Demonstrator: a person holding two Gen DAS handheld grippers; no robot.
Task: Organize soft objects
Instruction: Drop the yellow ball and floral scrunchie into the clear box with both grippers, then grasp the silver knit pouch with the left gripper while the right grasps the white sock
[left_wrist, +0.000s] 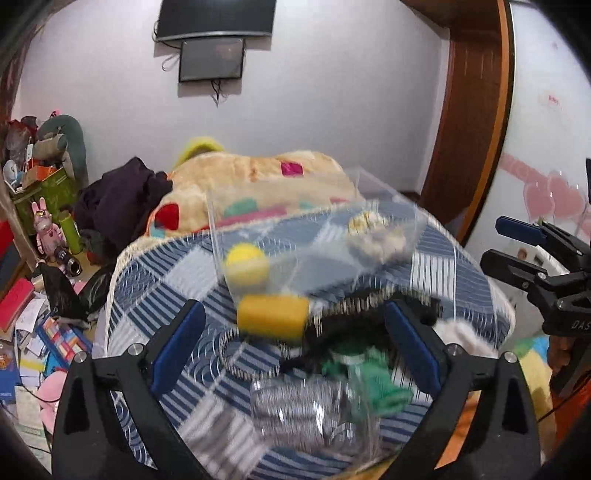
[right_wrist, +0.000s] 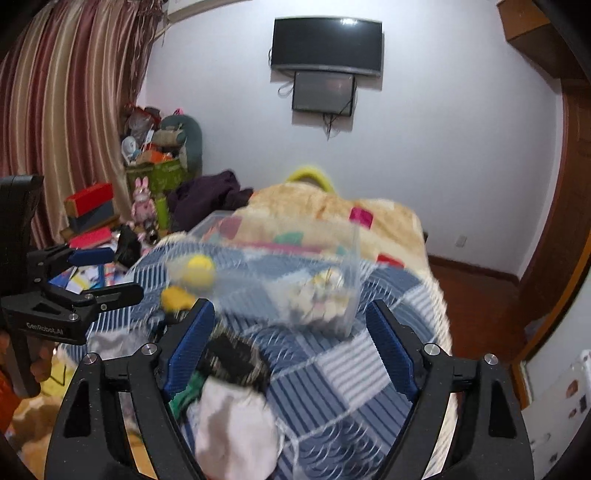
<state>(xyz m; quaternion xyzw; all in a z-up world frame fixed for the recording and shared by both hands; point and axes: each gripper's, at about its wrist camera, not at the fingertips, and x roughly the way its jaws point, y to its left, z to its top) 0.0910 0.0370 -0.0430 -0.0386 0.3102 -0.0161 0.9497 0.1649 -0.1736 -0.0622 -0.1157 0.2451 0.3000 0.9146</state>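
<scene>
Soft objects lie on a bed w/ a blue-and-white striped patchwork quilt, most of them motion-blurred. A yellow sponge block, rounded at the ends, sits on the quilt just in front of a clear plastic bin; inside the bin, a yellow ball on the left and a pale cream/white lumpy item on the right, details too smeared to tell. Nearer the camera: a black fuzzy piece w/ a light fringed edge, a green cloth touching it, and a clear ridged plastic thing beside the green. In the right wrist view a white-pinkish soft cloth lies at the quilt's near edge, against the black and green pieces. Left hand-held gripper: blue pads spread wide, nothing between them, above the sponge/black pile. Right hand-held gripper: also spread wide, nothing gripped, over the quilt near the white cloth. Behind the bin, a beige fleece blanket w/ coloured squares.
</scene>
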